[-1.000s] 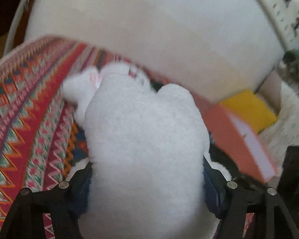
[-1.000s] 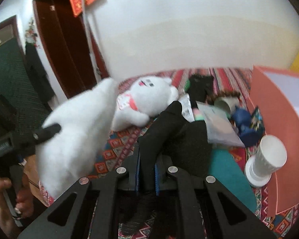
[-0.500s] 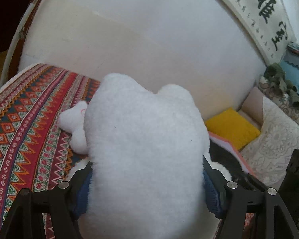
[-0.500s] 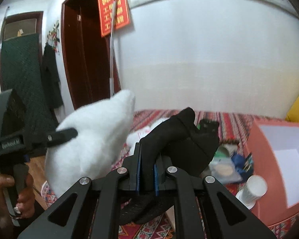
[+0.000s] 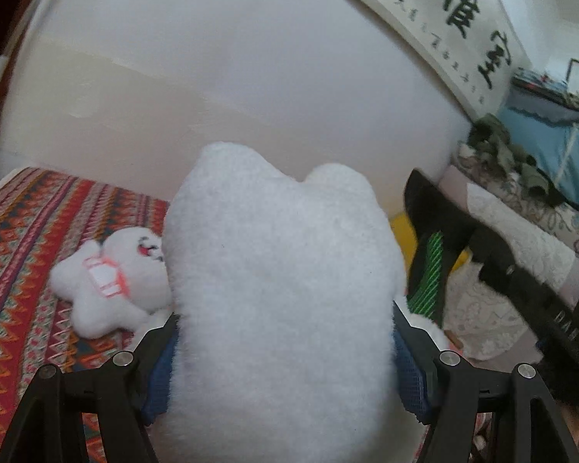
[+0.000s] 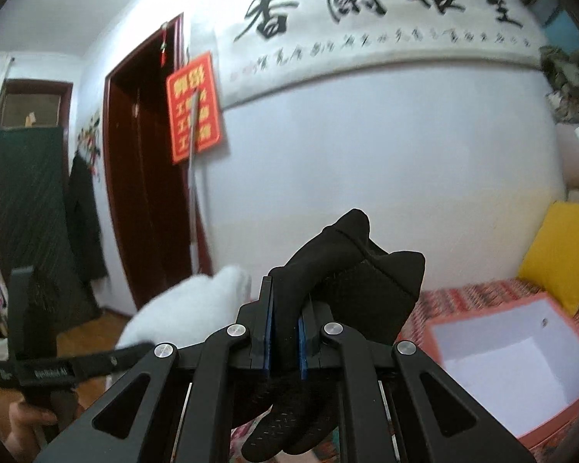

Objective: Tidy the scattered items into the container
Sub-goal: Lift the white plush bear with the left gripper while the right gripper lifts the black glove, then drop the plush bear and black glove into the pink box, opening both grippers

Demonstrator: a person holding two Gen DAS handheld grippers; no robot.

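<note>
Both grippers are raised above a bed covered in a red patterned blanket [image 5: 31,254], each carrying something. The left gripper [image 5: 283,355] is clamped on a large white plush item [image 5: 281,289], its blue-padded fingers pressing into the fluffy sides; the plush fills most of the left wrist view, so what kind of toy or cushion it is cannot be told. The right gripper [image 6: 283,347] is pinched tight on a black glove [image 6: 343,281], which stands up between the fingers and droops below them.

The container, an open orange box [image 6: 552,409] with a white inside, sits on the bed low and to the right of the right gripper, near a yellow cushion [image 6: 559,254]. It looks empty from this angle, though only part of its interior shows. A small white stuffed toy [image 5: 112,281] with a pink scarf lies on the blanket, well apart from the box and not yet picked up.

The step in hand appears to be the carry: both items lifted, neither yet over the box. Next, the right gripper would need to swing right and down over the opening, then let the glove go. The bulky plush may need more room, so it would probably go in separately.
</note>
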